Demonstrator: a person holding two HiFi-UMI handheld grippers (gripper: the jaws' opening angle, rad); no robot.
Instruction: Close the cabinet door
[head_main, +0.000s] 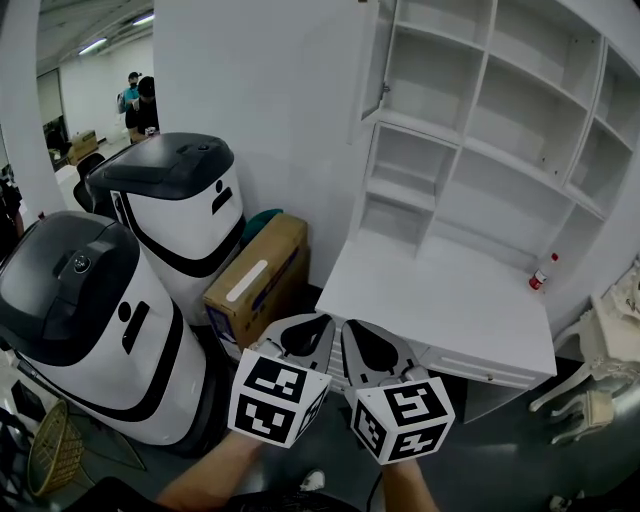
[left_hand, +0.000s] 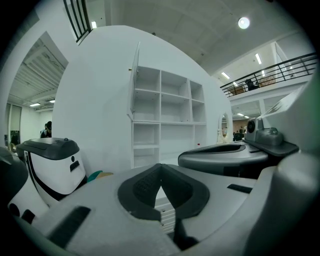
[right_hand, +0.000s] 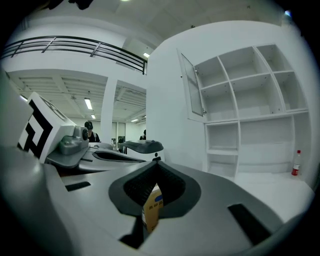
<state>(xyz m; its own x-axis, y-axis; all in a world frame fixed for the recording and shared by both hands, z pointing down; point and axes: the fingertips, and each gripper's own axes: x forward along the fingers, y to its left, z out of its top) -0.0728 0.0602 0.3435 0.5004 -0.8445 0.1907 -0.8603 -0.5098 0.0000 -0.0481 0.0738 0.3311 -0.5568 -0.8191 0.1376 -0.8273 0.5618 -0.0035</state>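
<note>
The white cabinet (head_main: 480, 130) has open shelves above a desk top (head_main: 440, 300). Its narrow door (head_main: 378, 55) stands swung open at the upper left corner, seen edge-on in the left gripper view (left_hand: 134, 82) and glass-paned in the right gripper view (right_hand: 192, 90). Both grippers are side by side low in the head view, well short of the cabinet and pointing towards it. My left gripper (head_main: 305, 335) (left_hand: 161, 171) is shut with nothing in it. My right gripper (head_main: 370, 348) (right_hand: 156, 167) is shut too, holding nothing.
Two large white-and-black machines (head_main: 175, 215) (head_main: 80, 320) stand at the left, with a cardboard box (head_main: 258, 280) against the wall beside them. A small red bottle (head_main: 540, 272) (right_hand: 298, 162) sits on the desk top's right. A white chair (head_main: 600, 370) stands at the right, a wicker basket (head_main: 50, 450) at the lower left.
</note>
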